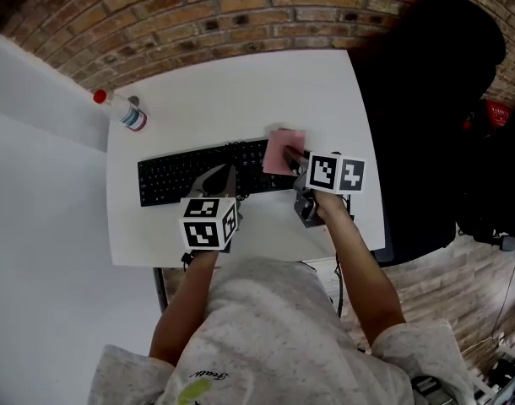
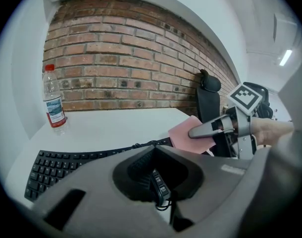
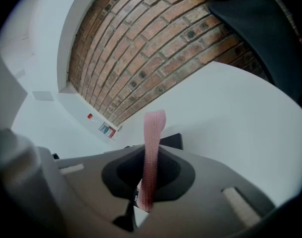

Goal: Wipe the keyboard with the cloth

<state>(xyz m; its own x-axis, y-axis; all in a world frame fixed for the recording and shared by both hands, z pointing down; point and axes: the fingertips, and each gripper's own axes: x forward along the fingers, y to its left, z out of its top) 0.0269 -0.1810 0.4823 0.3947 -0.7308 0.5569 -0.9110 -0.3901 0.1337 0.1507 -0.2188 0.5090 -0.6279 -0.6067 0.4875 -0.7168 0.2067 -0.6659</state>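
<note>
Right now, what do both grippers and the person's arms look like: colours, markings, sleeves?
Both the left gripper and the right gripper have grey moulded bodies with tapered grey jaws. Each carries a white cube printed with black square markers. The person wears a light, speckled short-sleeved T-shirt, and the forearms are bare.

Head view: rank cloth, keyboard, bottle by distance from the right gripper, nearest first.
1. Cloth, clamped in the right gripper, over the keyboard's right end.
2. Keyboard, under the cloth, stretching left.
3. Bottle, at the table's far left corner.
</note>
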